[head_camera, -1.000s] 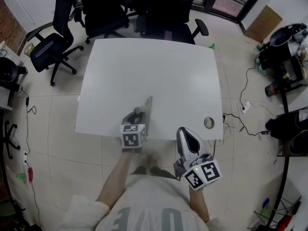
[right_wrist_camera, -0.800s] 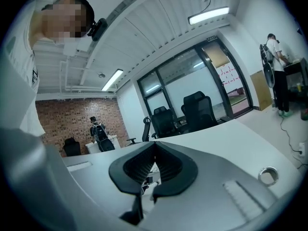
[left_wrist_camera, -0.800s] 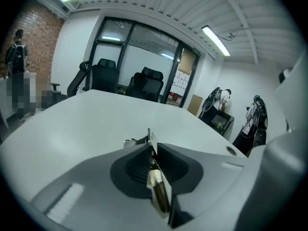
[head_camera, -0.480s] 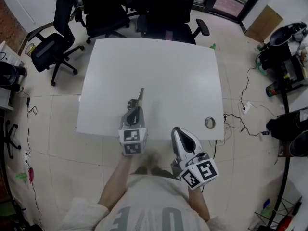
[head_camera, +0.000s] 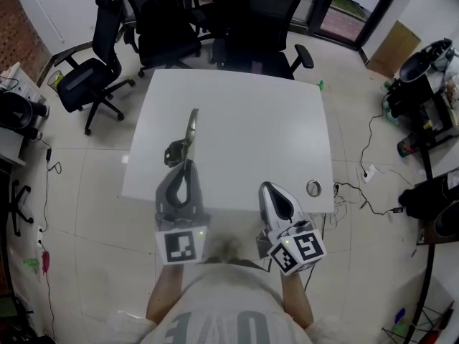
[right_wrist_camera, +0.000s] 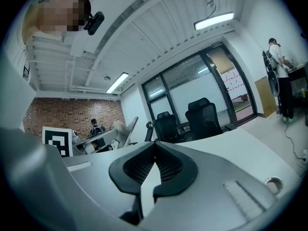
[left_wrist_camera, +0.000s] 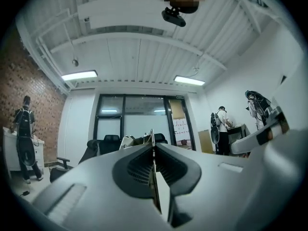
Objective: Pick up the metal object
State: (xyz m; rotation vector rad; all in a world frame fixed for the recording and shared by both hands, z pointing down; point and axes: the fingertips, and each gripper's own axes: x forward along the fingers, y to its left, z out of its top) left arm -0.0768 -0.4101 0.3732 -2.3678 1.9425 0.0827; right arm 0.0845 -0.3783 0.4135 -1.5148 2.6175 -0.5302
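The metal object (head_camera: 191,127) is a thin flat strip with a small bracket at its side. My left gripper (head_camera: 186,165) is shut on its near end and holds it up above the white table (head_camera: 251,113), the strip pointing away from me. In the left gripper view the strip (left_wrist_camera: 154,186) shows edge-on, pinched between the pads, with my left gripper (left_wrist_camera: 152,146) aimed level across the room. My right gripper (head_camera: 267,190) hovers over the table's near edge, to the right. It is shut with nothing in it, as the right gripper view (right_wrist_camera: 155,147) shows.
A round cable grommet (head_camera: 313,188) sits near the table's front right corner. Black office chairs (head_camera: 165,27) stand behind the table and at its left (head_camera: 90,84). Cables and equipment (head_camera: 423,84) lie on the floor at the right. People stand far off in the room.
My left gripper closed on the metal object on the table and lifted it well up toward me. The right gripper stayed about where it was.
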